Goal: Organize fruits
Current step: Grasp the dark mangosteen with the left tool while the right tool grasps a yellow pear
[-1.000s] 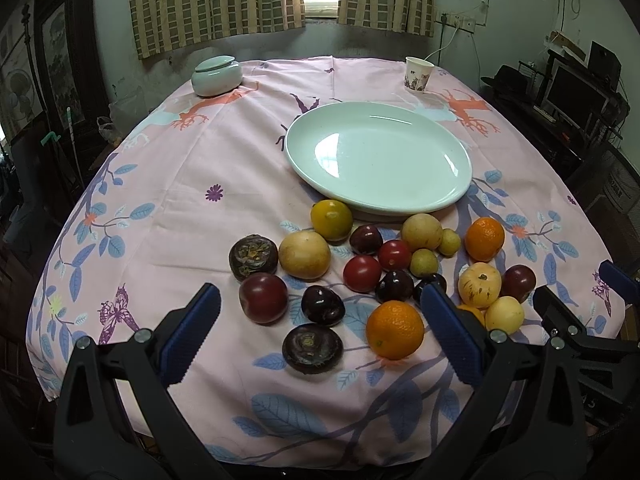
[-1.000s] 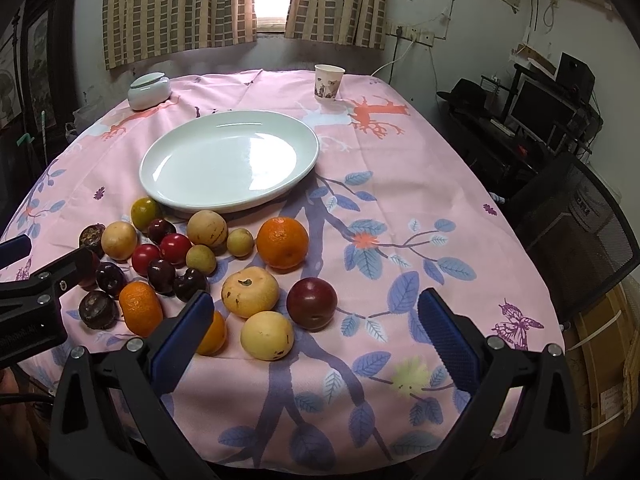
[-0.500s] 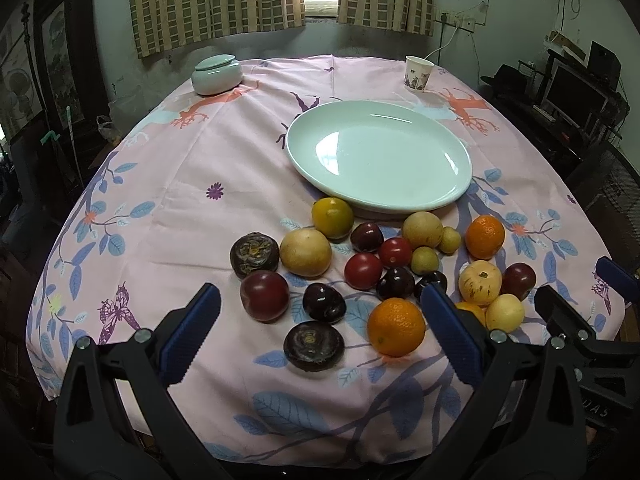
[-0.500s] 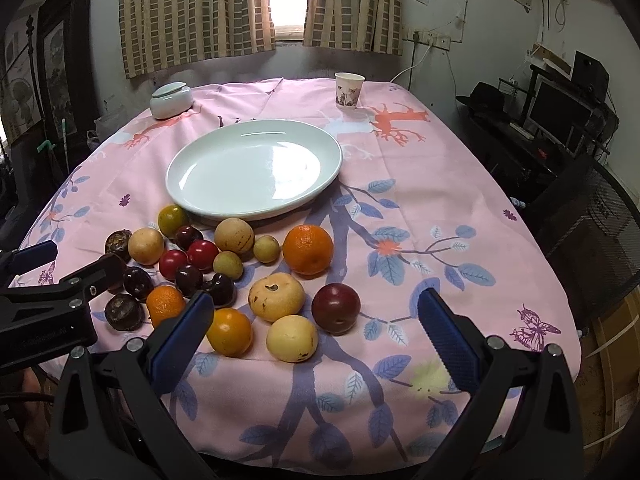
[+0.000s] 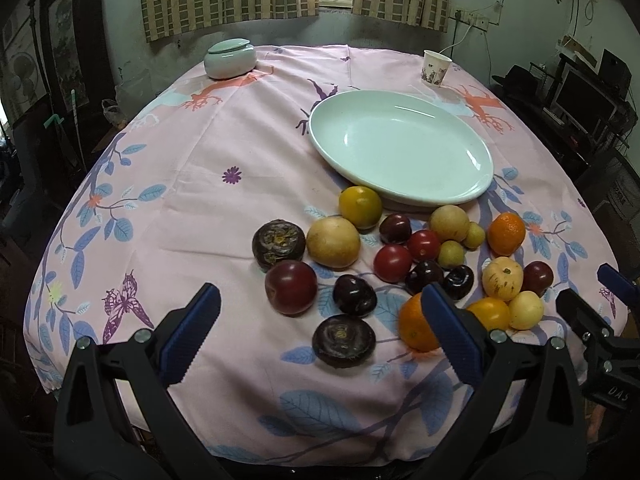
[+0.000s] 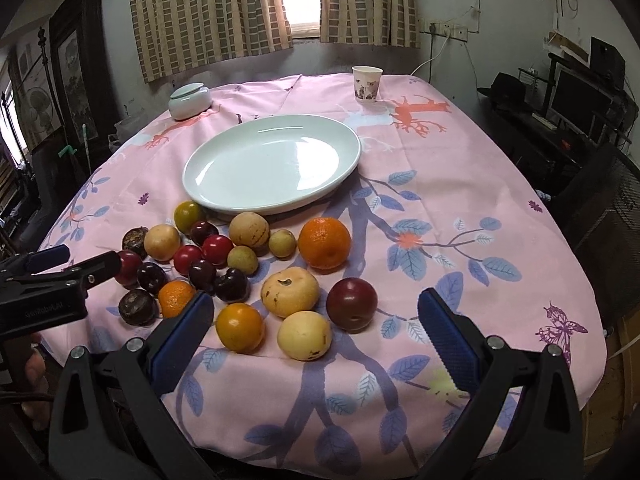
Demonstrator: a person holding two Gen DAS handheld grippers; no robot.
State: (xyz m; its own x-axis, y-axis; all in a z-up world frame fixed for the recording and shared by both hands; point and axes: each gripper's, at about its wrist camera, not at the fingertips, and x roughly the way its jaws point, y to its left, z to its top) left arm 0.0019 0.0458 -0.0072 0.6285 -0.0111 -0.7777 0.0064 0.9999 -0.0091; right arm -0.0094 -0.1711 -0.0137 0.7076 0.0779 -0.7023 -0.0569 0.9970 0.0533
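Several fruits lie in a loose cluster on the pink tablecloth, in front of an empty pale green oval plate (image 5: 400, 148) (image 6: 272, 164). Among them are an orange (image 6: 324, 243), a dark red plum (image 6: 352, 304), a pale yellow fruit (image 6: 305, 335), a red plum (image 5: 291, 293) and a dark wrinkled fruit (image 5: 344, 341). My left gripper (image 5: 320, 332) hovers open over the near left of the cluster, nothing between its fingers. My right gripper (image 6: 314, 340) is open too, low over the near right fruits. Each gripper shows at the edge of the other's view.
A lidded pale green jar (image 5: 231, 58) (image 6: 189, 101) stands at the far left of the table, a paper cup (image 5: 436, 67) (image 6: 367, 83) at the far right. Dark shelves with a monitor (image 6: 580, 100) line the right wall. The cloth's front edge hangs just below the grippers.
The right gripper has pulled back and risen, so the fruit and plate sit farther up its view. The left gripper has shifted slightly left. No fruit has moved.
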